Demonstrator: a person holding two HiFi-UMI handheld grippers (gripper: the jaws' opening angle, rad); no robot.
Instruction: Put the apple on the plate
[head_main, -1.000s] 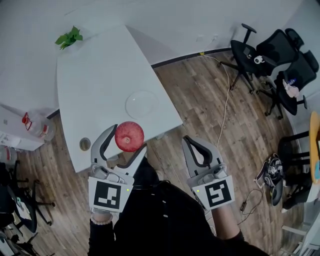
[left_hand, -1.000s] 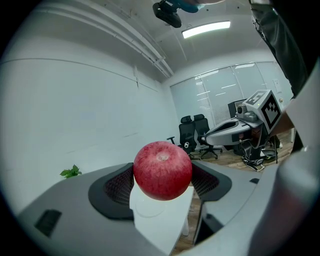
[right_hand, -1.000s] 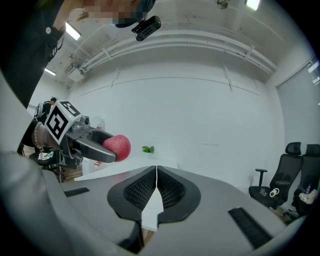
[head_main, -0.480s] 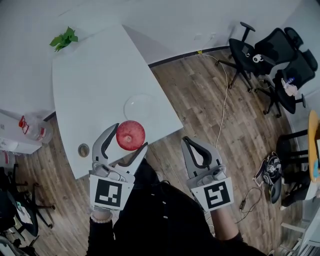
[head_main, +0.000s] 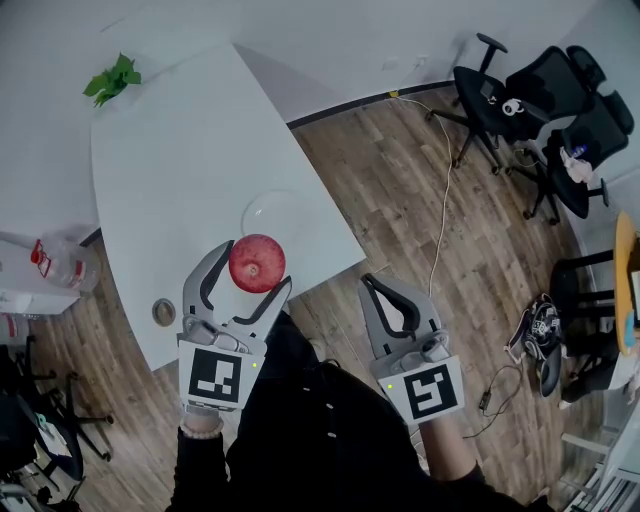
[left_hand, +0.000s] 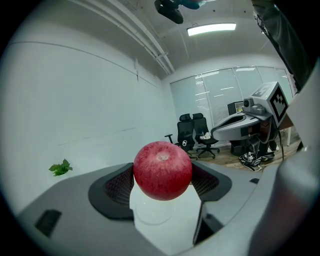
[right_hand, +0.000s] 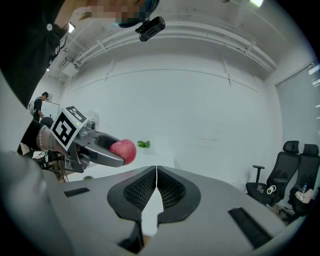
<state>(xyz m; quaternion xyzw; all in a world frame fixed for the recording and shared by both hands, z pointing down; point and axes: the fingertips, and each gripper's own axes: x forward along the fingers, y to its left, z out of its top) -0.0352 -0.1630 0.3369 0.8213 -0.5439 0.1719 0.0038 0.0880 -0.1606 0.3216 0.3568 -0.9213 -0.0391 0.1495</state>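
Note:
A red apple (head_main: 257, 263) hangs in the air over the near corner of the white table (head_main: 180, 170), with my left gripper (head_main: 251, 272) shut on it. The left gripper view shows the apple (left_hand: 162, 170) clamped between both dark pads, and the clear glass plate (left_hand: 155, 212) lies on the table just beneath and beyond it. In the head view the plate (head_main: 272, 213) sits just past the apple. My right gripper (head_main: 379, 285) hovers over the wooden floor right of the table, its pads (right_hand: 145, 189) touching with nothing between them. From there I see the apple (right_hand: 123, 150) at the left.
A green leafy sprig (head_main: 110, 78) lies at the table's far corner. A round cable hole (head_main: 164, 312) marks the near left edge. Black office chairs (head_main: 540, 110) stand at the right, with a white cable (head_main: 440, 200) across the floor. A water jug (head_main: 55, 262) stands left of the table.
The left gripper with the apple has drifted slightly up and toward the plate in the view; the table and plate have shifted left. The right gripper barely moved.

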